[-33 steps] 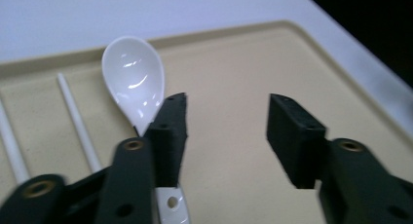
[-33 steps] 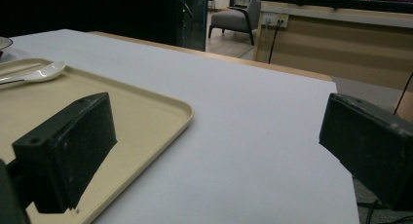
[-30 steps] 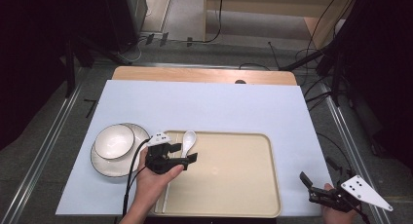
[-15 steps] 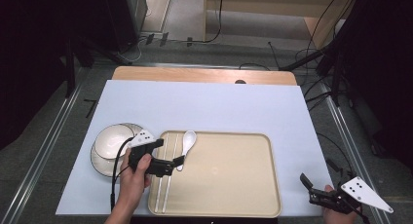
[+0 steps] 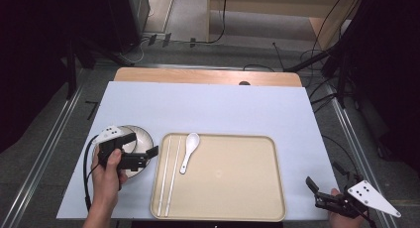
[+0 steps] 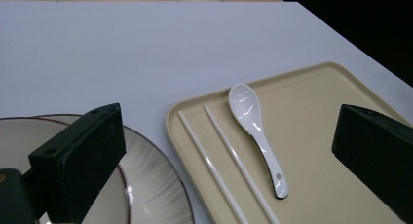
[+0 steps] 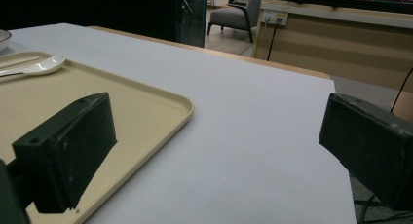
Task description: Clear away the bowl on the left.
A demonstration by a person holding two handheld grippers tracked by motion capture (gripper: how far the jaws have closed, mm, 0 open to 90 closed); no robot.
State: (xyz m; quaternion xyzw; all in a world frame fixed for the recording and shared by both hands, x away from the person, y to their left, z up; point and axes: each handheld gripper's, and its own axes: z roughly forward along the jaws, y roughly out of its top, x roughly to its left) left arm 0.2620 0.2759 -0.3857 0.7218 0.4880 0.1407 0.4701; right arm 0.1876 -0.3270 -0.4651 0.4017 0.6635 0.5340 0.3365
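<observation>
A beige tray (image 5: 237, 188) lies at the near middle of the white mat. On its left part rest a white spoon (image 5: 189, 149) (image 6: 254, 131) and two white chopsticks (image 5: 167, 173) (image 6: 219, 160). Left of the tray, a bowl (image 5: 140, 137) (image 6: 29, 131) sits on a striped plate (image 5: 132, 172) (image 6: 151, 185). My left gripper (image 5: 144, 144) (image 6: 228, 136) hovers over the plate's right edge, pointing at the tray. Its jaws have just been opening and nothing is between them. My right gripper (image 5: 317, 193) (image 7: 219, 136) stands open and empty by the mat's near right corner.
The tray's right corner (image 7: 175, 104) lies just left of the right gripper. The white mat (image 5: 213, 109) stretches back to a wooden table edge (image 5: 208, 77). Cables and dark stands surround the table on the floor.
My left gripper has drawn back to the left, from the spoon's handle on the tray to above the plate, and its jaws have spread. The spoon stays on the tray. The right gripper has not moved.
</observation>
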